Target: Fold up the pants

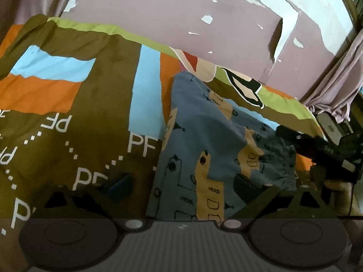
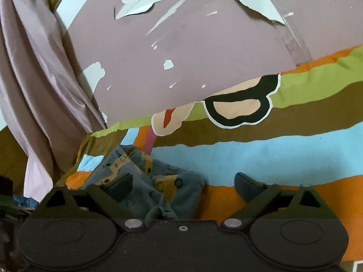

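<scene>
The pants (image 1: 204, 149) are blue-grey with tan vehicle prints and lie on a patterned bedsheet (image 1: 95, 104). In the left wrist view they spread from the bottom centre toward the far right. My left gripper (image 1: 181, 188) is open, its fingers straddling the near part of the pants just above the cloth. In the right wrist view the pants (image 2: 149, 185) are bunched in a heap at lower left of centre. My right gripper (image 2: 181, 187) is open over that bunched end, with cloth between the fingers. The right gripper also shows in the left wrist view (image 1: 322, 151).
The bed runs along a mauve wall with peeling paint (image 1: 181, 11). A mauve curtain (image 2: 34, 90) hangs at the bed's end, also showing at the right of the left wrist view (image 1: 335, 86). A grey object (image 1: 329, 127) sits past the bed's edge there.
</scene>
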Action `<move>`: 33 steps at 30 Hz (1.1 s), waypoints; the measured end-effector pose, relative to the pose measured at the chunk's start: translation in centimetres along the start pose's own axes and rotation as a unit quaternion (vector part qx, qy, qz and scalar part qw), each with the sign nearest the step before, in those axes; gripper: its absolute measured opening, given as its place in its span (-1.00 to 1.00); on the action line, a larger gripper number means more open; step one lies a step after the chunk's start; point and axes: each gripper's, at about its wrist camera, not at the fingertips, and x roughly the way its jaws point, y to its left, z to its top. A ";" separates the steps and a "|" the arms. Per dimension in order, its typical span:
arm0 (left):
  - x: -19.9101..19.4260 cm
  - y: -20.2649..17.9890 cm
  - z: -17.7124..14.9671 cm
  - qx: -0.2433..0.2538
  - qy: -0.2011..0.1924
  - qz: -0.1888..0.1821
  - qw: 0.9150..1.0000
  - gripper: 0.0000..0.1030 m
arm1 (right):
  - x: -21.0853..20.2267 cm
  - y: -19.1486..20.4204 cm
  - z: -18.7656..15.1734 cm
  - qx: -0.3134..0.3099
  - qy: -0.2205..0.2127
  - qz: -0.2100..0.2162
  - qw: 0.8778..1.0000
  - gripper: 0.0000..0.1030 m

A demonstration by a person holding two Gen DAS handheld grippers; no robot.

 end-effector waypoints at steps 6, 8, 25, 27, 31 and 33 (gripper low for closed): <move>-0.7 0.7 -0.2 -0.026 -0.003 -0.036 0.999 0.62 | 0.1 -0.1 0.0 0.009 0.019 0.030 0.999 0.47; -0.7 0.8 -0.2 -0.025 0.000 -0.050 0.998 0.57 | 0.3 -0.1 0.0 0.008 0.029 0.045 0.999 0.44; 0.5 1.6 -0.4 -0.019 0.033 -0.027 0.999 -0.08 | 0.9 -1.3 -0.3 0.058 0.060 0.072 0.994 0.43; 0.6 1.5 -0.4 -0.019 0.034 -0.024 0.999 -0.10 | 0.9 -1.4 -0.3 0.067 0.059 0.075 0.993 0.39; 0.6 1.0 -0.4 -0.009 0.036 -0.017 0.999 -0.24 | 0.9 -1.0 -0.5 0.052 0.063 0.062 0.995 -0.10; 0.5 0.9 -0.4 -0.009 0.037 -0.016 0.999 -0.32 | 0.8 -0.7 -0.5 0.047 0.062 0.064 0.995 -0.27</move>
